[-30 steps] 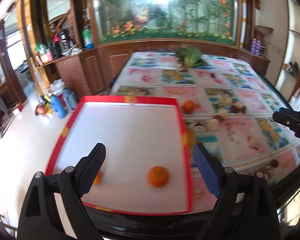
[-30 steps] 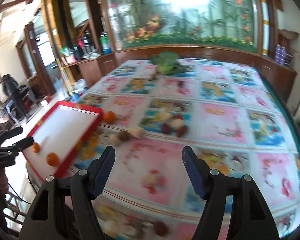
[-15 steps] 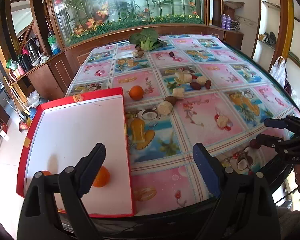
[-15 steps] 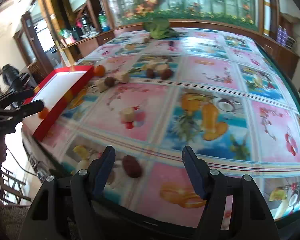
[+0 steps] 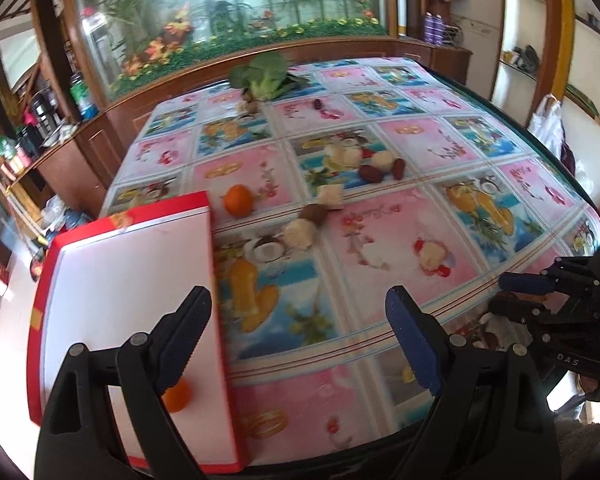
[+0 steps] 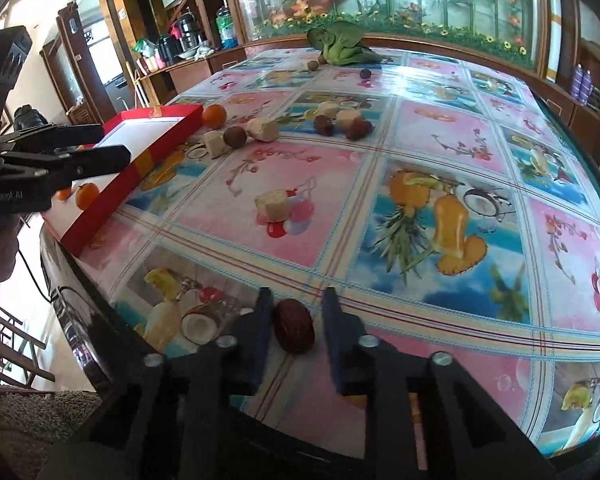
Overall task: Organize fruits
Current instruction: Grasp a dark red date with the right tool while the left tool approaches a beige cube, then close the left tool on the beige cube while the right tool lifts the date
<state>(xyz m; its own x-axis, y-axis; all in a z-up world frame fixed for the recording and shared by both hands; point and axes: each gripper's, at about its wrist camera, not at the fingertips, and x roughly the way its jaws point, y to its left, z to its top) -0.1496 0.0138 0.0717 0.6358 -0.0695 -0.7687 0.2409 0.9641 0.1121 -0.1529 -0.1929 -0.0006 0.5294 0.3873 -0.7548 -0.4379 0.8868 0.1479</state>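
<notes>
Change since half a second ago: right gripper [image 6: 293, 322] has dropped to the tablecloth [image 6: 440, 152] and narrowed, its fingers now flanking a red date [image 6: 294, 325], contact uncertain. Item: small, light, wrinkled skin, firm flesh, likely to roll; best pinched across its short middle. Left gripper [image 5: 300, 344] wide, empty, over the red tray [image 5: 44, 264] edge, oranges [image 5: 176, 396] under its left finger.

The right tool [image 6: 294, 316] has lowered and narrowed around the red date [image 6: 294, 331].
</notes>
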